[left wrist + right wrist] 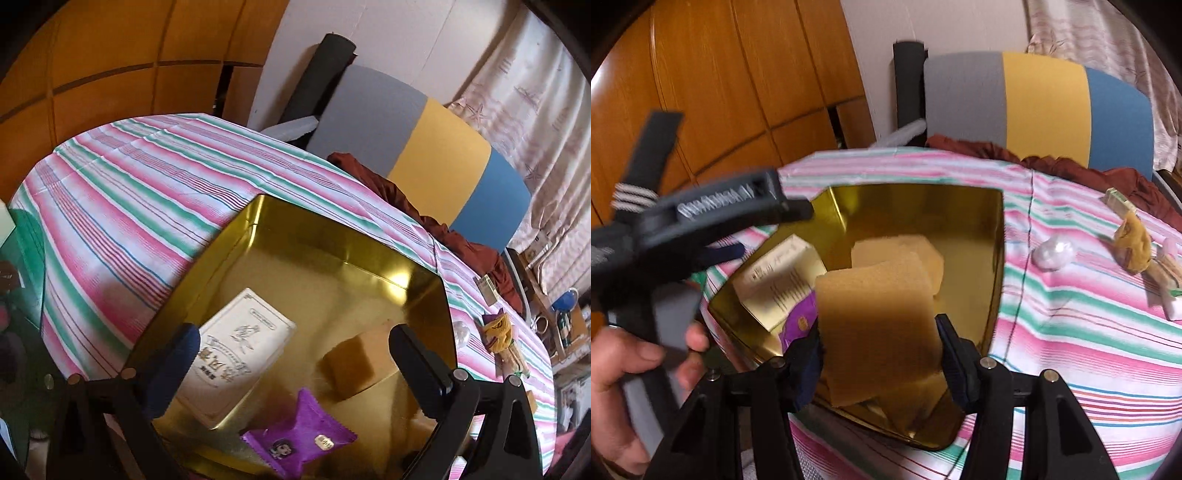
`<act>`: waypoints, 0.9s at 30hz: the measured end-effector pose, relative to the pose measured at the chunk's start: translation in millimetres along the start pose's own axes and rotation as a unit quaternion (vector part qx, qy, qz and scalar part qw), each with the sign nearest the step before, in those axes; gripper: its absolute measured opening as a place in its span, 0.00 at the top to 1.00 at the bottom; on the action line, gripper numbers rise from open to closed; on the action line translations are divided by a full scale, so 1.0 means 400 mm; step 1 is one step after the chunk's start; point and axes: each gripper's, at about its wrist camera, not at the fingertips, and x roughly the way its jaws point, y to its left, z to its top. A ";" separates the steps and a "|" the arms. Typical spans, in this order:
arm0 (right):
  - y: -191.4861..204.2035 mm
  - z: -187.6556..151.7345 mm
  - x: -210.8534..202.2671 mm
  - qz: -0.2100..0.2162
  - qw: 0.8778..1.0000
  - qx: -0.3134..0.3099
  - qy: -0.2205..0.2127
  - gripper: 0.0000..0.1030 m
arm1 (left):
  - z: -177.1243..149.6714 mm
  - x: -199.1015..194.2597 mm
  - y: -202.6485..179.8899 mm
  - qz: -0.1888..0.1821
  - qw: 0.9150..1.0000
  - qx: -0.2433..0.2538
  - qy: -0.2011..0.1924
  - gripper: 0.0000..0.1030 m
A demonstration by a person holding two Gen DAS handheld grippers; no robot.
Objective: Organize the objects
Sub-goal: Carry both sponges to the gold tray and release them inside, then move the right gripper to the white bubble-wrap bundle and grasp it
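An open gold tin (373, 299) lies on the striped tablecloth (122, 206). Inside it are a white printed box (236, 354), a purple snack packet (299, 435) and a tan sponge block (347, 363). My left gripper (295, 373) hangs over the tin with its jaws wide open and nothing between them. In the right wrist view my right gripper (879, 354) is shut on a tan sponge block (875, 314) and holds it tilted above the tin (993, 258). The box (779, 280) and the packet (798, 321) lie left of that sponge.
A person's hand (624, 365) holds the left gripper's handle at the tin's left. On the cloth to the right lie a clear wrapped lump (1052, 254), a yellow-brown packet (1134, 251) and a small box (1119, 201). Behind the table stands a grey, yellow and blue chair (1045, 103) with dark red cloth (1071, 166).
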 end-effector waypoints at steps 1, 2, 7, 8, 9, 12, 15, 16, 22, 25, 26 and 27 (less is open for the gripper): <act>0.003 -0.002 0.008 -0.002 1.000 0.001 0.007 0.44 | 0.001 -0.003 0.006 -0.001 1.000 -0.003 -0.001 0.00; 0.004 -0.004 0.019 0.000 1.000 0.002 0.016 0.44 | 0.000 -0.005 0.011 -0.001 1.000 -0.006 -0.001 0.00; -0.016 -0.008 0.022 0.019 0.999 0.023 0.024 0.36 | -0.006 -0.002 0.025 -0.003 1.000 -0.019 0.008 0.00; -0.020 -0.005 0.017 0.024 0.999 0.029 0.022 0.31 | -0.008 -0.002 0.025 -0.004 1.000 -0.020 0.009 0.00; -0.027 -0.003 0.012 0.029 0.999 0.037 0.020 0.24 | -0.010 -0.003 0.023 -0.004 1.000 -0.019 0.009 0.00; -0.048 0.006 -0.011 0.035 0.998 0.059 0.007 0.20 | -0.011 -0.007 0.012 -0.007 1.000 -0.016 0.007 0.00; -0.083 0.011 -0.059 0.042 0.995 0.087 -0.030 0.20 | -0.013 -0.013 -0.009 -0.010 1.000 -0.005 0.003 0.00; -0.097 0.013 -0.075 0.042 0.994 0.097 -0.040 0.20 | -0.014 -0.014 -0.017 -0.010 1.000 -0.001 0.003 0.00; -0.179 0.021 -0.125 -0.008 0.989 0.132 -0.069 0.20 | -0.036 -0.012 -0.074 -0.045 0.999 0.023 0.015 0.00; -0.232 0.000 -0.138 -0.025 0.984 0.161 -0.066 0.20 | -0.057 -0.013 -0.118 -0.072 0.996 0.043 0.024 0.00; -0.251 -0.008 -0.141 -0.031 0.982 0.172 -0.065 0.20 | -0.062 -0.013 -0.131 -0.075 0.996 0.050 0.026 0.00; -0.269 -0.017 -0.144 -0.037 0.980 0.184 -0.063 0.20 | -0.071 -0.013 -0.149 -0.078 0.995 0.061 0.028 0.00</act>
